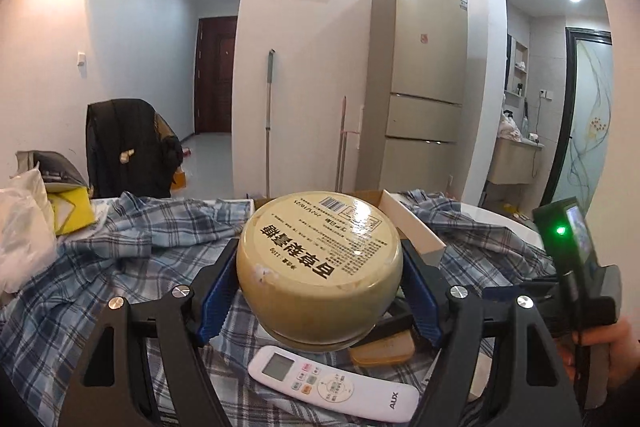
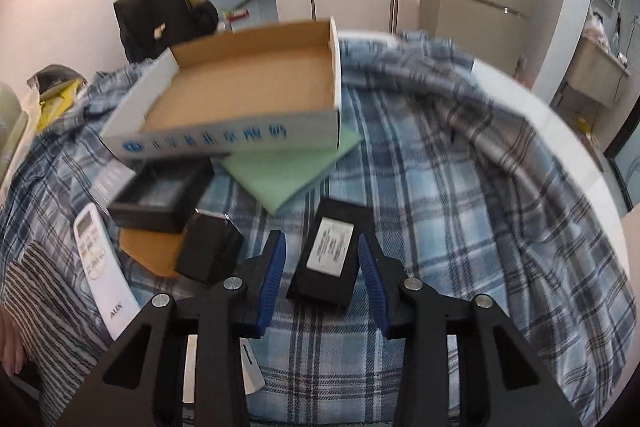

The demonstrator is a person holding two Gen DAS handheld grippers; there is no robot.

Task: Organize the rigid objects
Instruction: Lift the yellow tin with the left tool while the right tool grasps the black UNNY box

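Note:
My left gripper (image 1: 320,267) is shut on a round cream tin (image 1: 320,259) with black Chinese print, held bottom-up above the plaid cloth (image 1: 120,287). My right gripper (image 2: 322,267) is open, its blue pads on either side of a black rectangular box (image 2: 328,251) with a white label that lies on the cloth. An open cardboard box (image 2: 248,87) with a white side sits behind it; its corner shows in the left wrist view (image 1: 412,223). A white AUX remote (image 1: 332,387) lies under the tin and also shows in the right wrist view (image 2: 100,259).
A black open tray (image 2: 160,195), a black block (image 2: 210,251), a green sheet (image 2: 292,167) and an orange flat piece (image 2: 144,247) lie in front of the cardboard box. A yellow bag (image 1: 70,207) and white bags are at the left. The white table edge (image 2: 560,131) curves at right.

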